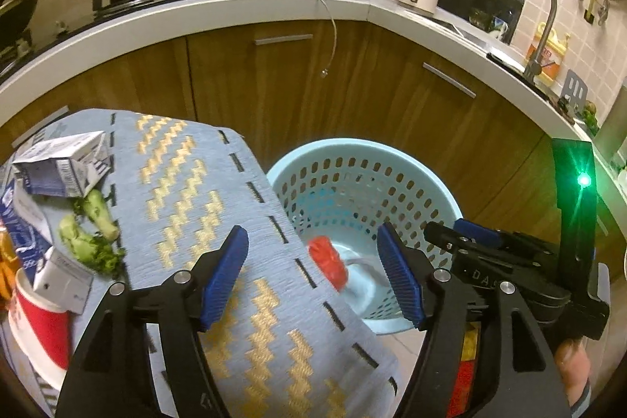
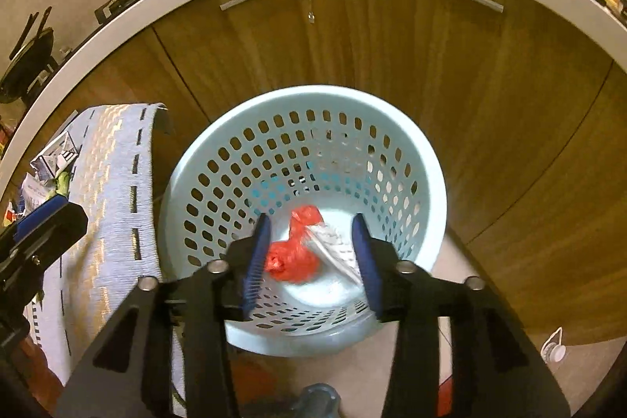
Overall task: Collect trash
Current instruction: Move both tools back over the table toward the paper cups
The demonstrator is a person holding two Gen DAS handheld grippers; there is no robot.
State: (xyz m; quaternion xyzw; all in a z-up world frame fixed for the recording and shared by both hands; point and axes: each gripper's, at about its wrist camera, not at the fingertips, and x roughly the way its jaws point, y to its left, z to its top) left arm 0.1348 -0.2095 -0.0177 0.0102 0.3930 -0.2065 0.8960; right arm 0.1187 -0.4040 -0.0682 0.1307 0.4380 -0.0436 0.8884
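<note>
Right wrist view: my right fingers (image 2: 309,261) gape empty over the basket (image 2: 433,167); red wrapper (image 2: 292,253) lies inside. Left fingers (image 1: 313,277), open too, could snag the cloth (image 1: 188,183), spilling cartons (image 1: 58,163).

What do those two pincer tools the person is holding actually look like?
Both are matte black plastic tongs. The left gripper and right gripper each carry two ribbed blue pads and round silver rivets at the joints. The right one's body bears pale lettering and a glowing green light.
</note>
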